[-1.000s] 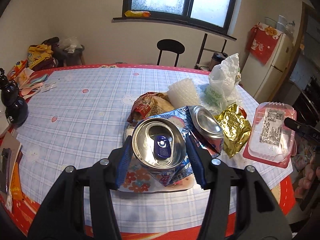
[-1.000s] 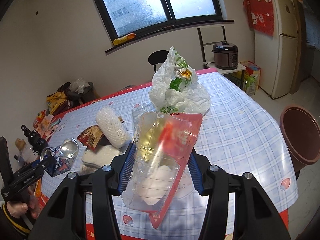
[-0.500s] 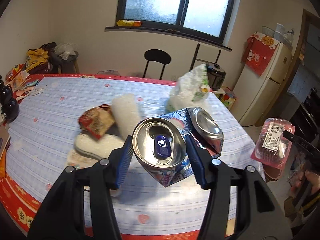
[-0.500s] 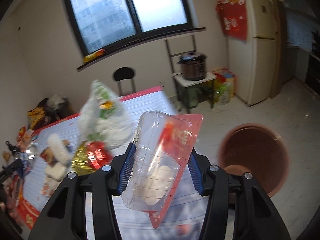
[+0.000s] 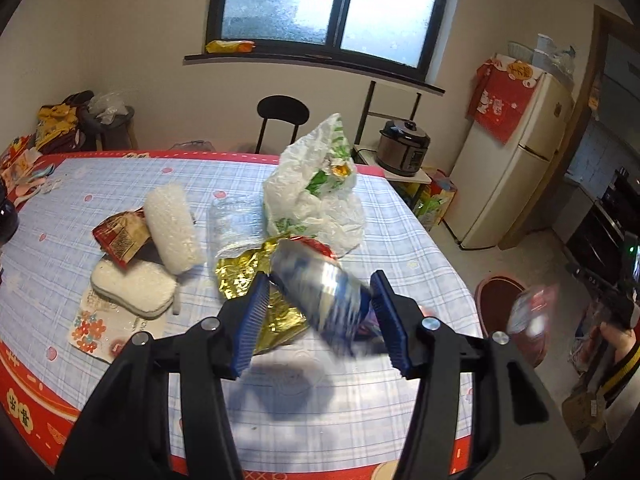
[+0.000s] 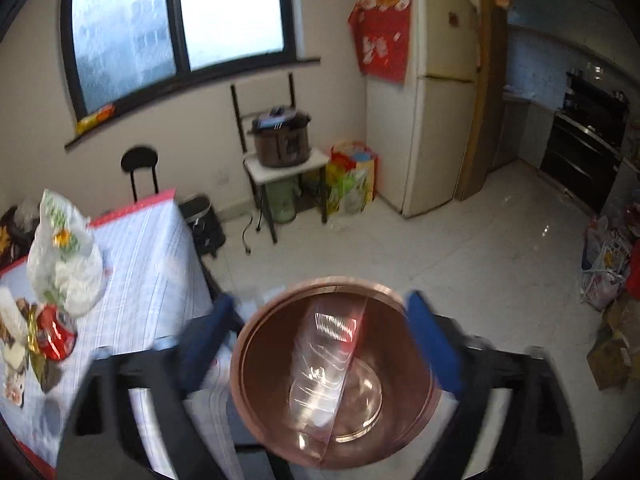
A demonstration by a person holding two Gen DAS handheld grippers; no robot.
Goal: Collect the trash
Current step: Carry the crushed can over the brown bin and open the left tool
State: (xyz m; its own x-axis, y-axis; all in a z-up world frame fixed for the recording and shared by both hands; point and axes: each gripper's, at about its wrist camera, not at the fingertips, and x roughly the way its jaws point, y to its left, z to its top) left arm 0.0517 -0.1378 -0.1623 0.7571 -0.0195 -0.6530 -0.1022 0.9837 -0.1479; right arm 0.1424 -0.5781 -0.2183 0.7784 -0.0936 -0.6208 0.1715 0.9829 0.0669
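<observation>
In the left wrist view my left gripper (image 5: 318, 318) is open; a blurred crushed can (image 5: 320, 284) tilts loose between its blue pads above the checked table (image 5: 120, 184). In the right wrist view my right gripper (image 6: 320, 332) is open above the brown trash bin (image 6: 416, 412). A clear plastic tray with a red edge (image 6: 332, 364) is loose over the bin's mouth, apart from both pads. The bin (image 5: 500, 308) and the blurred tray (image 5: 528, 312) also show at the right of the left wrist view.
On the table lie a white plastic bag (image 5: 316, 188), gold foil wrapper (image 5: 244, 272), white foam pieces (image 5: 172, 228), a brown snack packet (image 5: 120, 236) and a red can (image 6: 56, 332). A fridge (image 6: 432, 92), rice cooker (image 6: 282, 140) and chair (image 5: 282, 114) stand around.
Both grippers have opened. The can has slipped from the left pads and tilts. The right gripper swung over the bin and let go of the tray, which drops into it.
</observation>
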